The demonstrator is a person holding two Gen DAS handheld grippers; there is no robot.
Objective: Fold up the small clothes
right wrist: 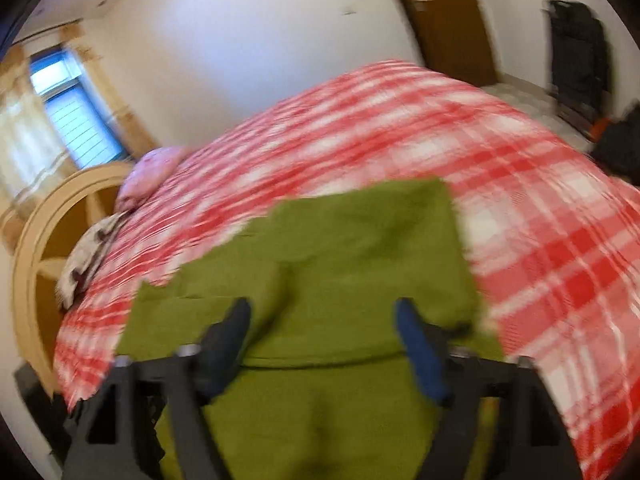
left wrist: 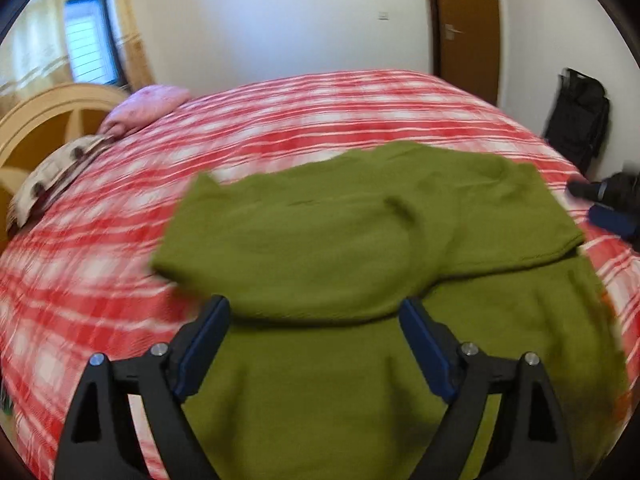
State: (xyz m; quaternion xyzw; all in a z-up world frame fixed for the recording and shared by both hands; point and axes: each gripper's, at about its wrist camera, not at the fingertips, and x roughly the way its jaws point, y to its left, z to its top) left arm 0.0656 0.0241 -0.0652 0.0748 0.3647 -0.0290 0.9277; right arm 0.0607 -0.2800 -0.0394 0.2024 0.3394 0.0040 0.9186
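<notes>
A green knit garment (left wrist: pixel 340 240) lies on the red and white plaid bed (left wrist: pixel 280 128), with one layer folded over the other. My left gripper (left wrist: pixel 314 312) is open and empty, its jaws spread just above the near fold edge. In the right wrist view the same green garment (right wrist: pixel 360 248) fills the near middle, and my right gripper (right wrist: pixel 322 316) is open and empty above it. The right gripper also shows in the left wrist view (left wrist: pixel 600 200) at the far right, beside the garment's edge. Both views are blurred by motion.
A pink pillow (left wrist: pixel 144 108) and a spotted cushion (left wrist: pixel 60 168) lie at the bed's head by a curved wooden headboard (left wrist: pixel 44 116). A black bag (left wrist: pixel 580 120) stands against the wall right of the bed, near a brown door (left wrist: pixel 464 20).
</notes>
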